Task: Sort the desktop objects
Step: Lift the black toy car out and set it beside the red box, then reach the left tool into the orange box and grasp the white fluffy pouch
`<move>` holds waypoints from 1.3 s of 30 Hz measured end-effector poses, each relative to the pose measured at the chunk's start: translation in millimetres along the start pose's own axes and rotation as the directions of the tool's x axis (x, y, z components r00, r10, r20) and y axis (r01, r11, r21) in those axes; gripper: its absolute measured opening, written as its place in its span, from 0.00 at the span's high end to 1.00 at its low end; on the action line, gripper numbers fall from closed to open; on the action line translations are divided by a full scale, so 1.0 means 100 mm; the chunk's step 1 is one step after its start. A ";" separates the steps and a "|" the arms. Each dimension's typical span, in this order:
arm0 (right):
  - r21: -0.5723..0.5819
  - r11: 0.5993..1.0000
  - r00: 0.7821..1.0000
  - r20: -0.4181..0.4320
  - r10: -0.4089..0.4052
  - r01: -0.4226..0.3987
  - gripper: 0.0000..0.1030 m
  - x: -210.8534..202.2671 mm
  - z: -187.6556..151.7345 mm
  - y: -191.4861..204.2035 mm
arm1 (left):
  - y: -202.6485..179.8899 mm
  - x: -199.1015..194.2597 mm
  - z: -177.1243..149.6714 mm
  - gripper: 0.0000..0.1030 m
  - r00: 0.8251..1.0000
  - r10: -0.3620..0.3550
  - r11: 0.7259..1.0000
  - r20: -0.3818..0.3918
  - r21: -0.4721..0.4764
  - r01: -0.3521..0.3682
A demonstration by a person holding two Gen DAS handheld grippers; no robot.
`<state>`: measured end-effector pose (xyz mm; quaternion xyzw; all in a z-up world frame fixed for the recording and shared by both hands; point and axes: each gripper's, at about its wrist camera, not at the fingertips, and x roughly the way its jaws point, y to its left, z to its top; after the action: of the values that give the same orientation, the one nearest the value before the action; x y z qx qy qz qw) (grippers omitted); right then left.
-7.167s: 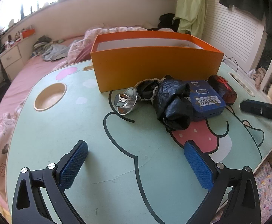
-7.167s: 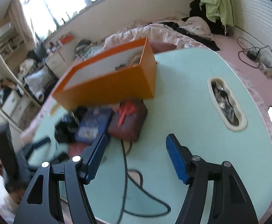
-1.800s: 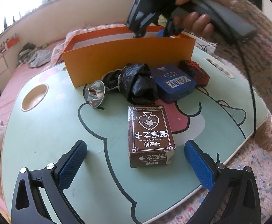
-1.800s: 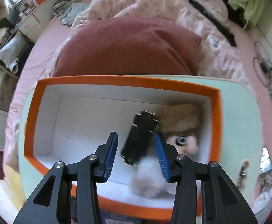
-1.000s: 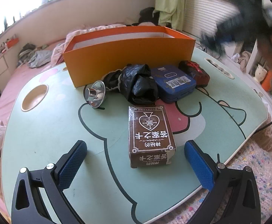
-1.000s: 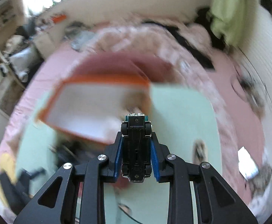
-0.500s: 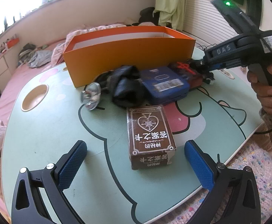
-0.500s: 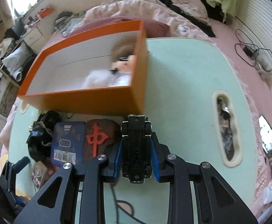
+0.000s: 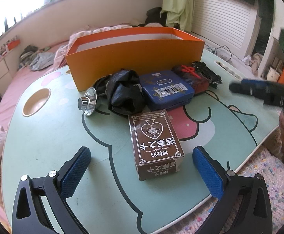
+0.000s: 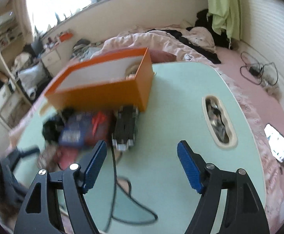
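Observation:
A black toy car (image 10: 126, 127) lies on the green table by the orange box (image 10: 103, 89), next to a dark red tile (image 9: 192, 78); it also shows in the left wrist view (image 9: 207, 72). My right gripper (image 10: 142, 162) is open and empty, just short of the car. My left gripper (image 9: 142, 173) is open, its fingers either side of a brown card box (image 9: 154, 142) without touching it. A blue tin (image 9: 166, 88), a black bag (image 9: 124, 92) and a silver funnel (image 9: 87, 102) lie in front of the orange box (image 9: 136, 52).
A round cup hole (image 9: 36, 102) is in the table at the left and an oval slot (image 10: 218, 121) at the right. The table edge (image 9: 239, 167) runs close on the near right, above a rug. A bed lies behind the table.
My right gripper has opened and let go of the black toy car, which now lies on the table beside the red tile. The gripper has drawn back. The left gripper has not moved.

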<state>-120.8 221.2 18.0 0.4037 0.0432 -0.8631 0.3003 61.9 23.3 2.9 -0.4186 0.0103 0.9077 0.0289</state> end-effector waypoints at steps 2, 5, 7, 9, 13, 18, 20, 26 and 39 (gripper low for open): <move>-0.043 0.998 0.999 -0.002 -0.041 0.041 0.27 0.02 -0.10 0.04 | 0.00 0.00 0.00 0.00 1.000 -0.001 1.000 0.000 0.000 0.001; -0.071 0.994 0.996 0.002 -0.087 0.087 0.23 0.12 -0.20 0.07 | -0.01 0.00 0.00 0.00 1.000 0.000 1.000 0.001 0.000 0.000; -0.112 0.983 0.989 0.016 -0.148 0.149 0.14 0.18 -0.23 0.12 | -0.01 0.00 0.00 0.00 1.000 0.000 1.000 0.000 0.000 0.000; -0.102 0.984 0.989 0.014 -0.146 0.147 0.05 0.20 -0.25 0.12 | -0.01 0.00 0.00 0.00 1.000 0.000 1.000 0.000 0.001 0.000; -0.116 0.985 0.992 0.013 -0.124 0.124 0.00 0.23 -0.27 0.09 | -0.01 0.00 0.00 0.00 1.000 0.001 1.000 0.000 0.001 -0.001; -0.122 0.985 0.993 0.025 -0.119 0.121 0.00 0.20 -0.27 0.09 | -0.01 0.01 0.00 0.00 1.000 0.000 1.000 0.001 0.002 0.000; -0.123 0.985 0.993 0.030 -0.115 0.118 0.00 0.19 -0.29 0.10 | -0.01 0.01 0.00 0.00 1.000 0.000 1.000 0.002 0.002 0.000; -0.130 0.986 0.994 0.044 -0.098 0.103 0.00 0.18 -0.32 0.07 | -0.01 -0.03 -0.01 0.00 0.999 -0.032 0.999 -0.002 0.015 0.032; -0.135 0.986 0.995 0.044 -0.090 0.095 0.00 0.17 -0.33 0.07 | 0.01 -0.32 1.34 0.00 0.976 -0.219 0.976 -0.004 -0.018 0.219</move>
<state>-102.8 217.8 -15.0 0.3633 0.1152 -0.8787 0.2875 -18.9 26.9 114.0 -0.4202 -0.0438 0.8977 0.1251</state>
